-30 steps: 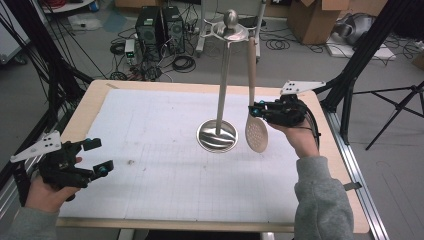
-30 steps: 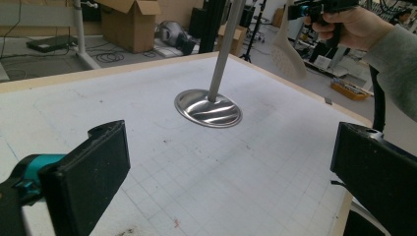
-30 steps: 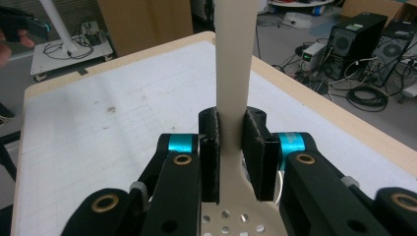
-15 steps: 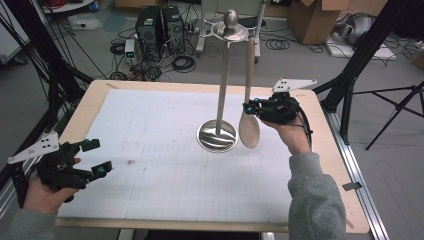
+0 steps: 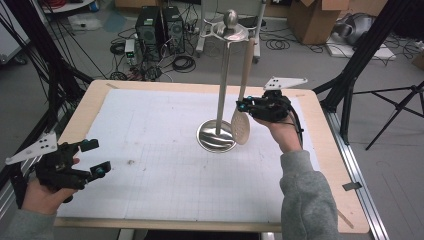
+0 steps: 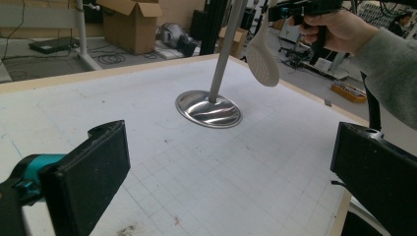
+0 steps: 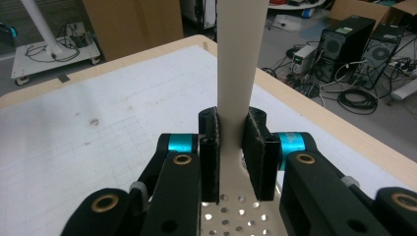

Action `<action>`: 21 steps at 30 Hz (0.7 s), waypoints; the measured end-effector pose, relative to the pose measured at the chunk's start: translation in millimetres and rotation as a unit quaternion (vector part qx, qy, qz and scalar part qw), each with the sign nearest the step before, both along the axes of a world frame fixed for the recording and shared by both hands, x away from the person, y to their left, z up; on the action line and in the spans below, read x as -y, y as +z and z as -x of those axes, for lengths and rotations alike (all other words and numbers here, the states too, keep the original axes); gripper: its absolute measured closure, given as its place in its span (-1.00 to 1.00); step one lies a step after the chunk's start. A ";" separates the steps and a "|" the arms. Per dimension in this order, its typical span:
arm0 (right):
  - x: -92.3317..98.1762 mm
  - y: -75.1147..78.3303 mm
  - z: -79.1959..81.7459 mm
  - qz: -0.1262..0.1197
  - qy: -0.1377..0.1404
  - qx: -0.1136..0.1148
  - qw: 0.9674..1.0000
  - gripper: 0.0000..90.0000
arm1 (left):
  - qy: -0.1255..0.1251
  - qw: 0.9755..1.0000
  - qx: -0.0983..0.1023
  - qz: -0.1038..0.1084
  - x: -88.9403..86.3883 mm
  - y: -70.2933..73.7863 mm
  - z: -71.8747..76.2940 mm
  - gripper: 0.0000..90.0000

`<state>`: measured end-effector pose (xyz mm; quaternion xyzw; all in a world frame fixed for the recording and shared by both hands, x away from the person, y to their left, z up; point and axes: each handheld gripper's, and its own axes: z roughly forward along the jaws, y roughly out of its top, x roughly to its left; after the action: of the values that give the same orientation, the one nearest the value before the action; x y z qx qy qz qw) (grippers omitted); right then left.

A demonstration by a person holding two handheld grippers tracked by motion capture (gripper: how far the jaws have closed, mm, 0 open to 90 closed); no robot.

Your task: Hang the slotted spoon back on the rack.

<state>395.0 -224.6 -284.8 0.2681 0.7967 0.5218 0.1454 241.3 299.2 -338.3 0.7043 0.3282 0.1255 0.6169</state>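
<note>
A beige perforated spatula (image 5: 241, 127) hangs upright, head down, just right of the metal stand's pole (image 5: 223, 85). Its head hovers over the edge of the round base (image 5: 216, 136). My right gripper (image 5: 245, 106) is shut on the handle just above the head; the pads press both sides of the handle (image 7: 239, 59). The handle's top reaches the stand's ring (image 5: 230, 30), and I cannot tell whether it touches it. At the table's near left corner, my left gripper (image 5: 96, 157) stands open with nothing between its jaws. From the left gripper view, the base (image 6: 209, 109) and spatula head (image 6: 262, 61) lie ahead.
A white gridded mat (image 5: 165, 160) covers the wooden table (image 5: 325, 150). Behind the table, computer towers (image 5: 160, 25), cables and cardboard boxes (image 5: 315, 17) sit on the floor. Black tripod legs (image 5: 350, 90) stand off the right edge.
My right gripper has carried the spatula leftward, closer to the stand's pole, so the head now overlaps the base's rim. The left gripper has stayed in place.
</note>
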 end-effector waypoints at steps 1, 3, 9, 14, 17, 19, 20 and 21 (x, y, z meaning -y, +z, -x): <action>0.1 0.1 0.3 0.001 -0.002 -0.001 1.000 0.73 | 0.001 1.000 0.001 0.002 -0.8 0.2 0.2 -0.96; 0.4 0.0 0.1 0.001 -0.001 0.001 1.000 0.73 | 0.001 1.000 0.001 0.002 -1.0 0.3 0.2 -0.96; -0.7 0.5 4.2 0.011 -0.009 0.010 1.000 0.67 | 0.001 1.000 0.000 -0.001 -0.3 0.0 -0.1 -0.96; -1.7 0.0 11.5 0.003 -0.010 0.026 1.000 0.30 | 0.002 1.000 -0.001 -0.002 -1.1 -0.6 -0.9 -0.96; -0.6 -0.5 19.6 0.003 -0.018 0.036 0.999 0.03 | 0.001 1.000 0.000 -0.002 -1.1 -0.6 -1.6 -0.96; 0.0 -0.5 21.9 0.000 -0.020 0.041 0.999 -0.04 | 0.001 1.000 0.000 -0.001 -0.4 -0.5 -2.0 -0.96; 0.7 -0.6 23.5 0.001 -0.021 0.046 0.999 -0.10 | 0.000 1.000 0.000 -0.001 -0.1 -0.5 -2.2 -0.96; 1.2 -0.6 26.6 -0.002 -0.022 0.042 0.999 -0.17 | -0.001 1.000 -0.001 0.000 0.4 -0.5 -2.4 -0.96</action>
<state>368.3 -225.8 -285.4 0.2639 0.7824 0.5312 0.1899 243.7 298.8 -338.8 0.7048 0.3280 0.1247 0.6165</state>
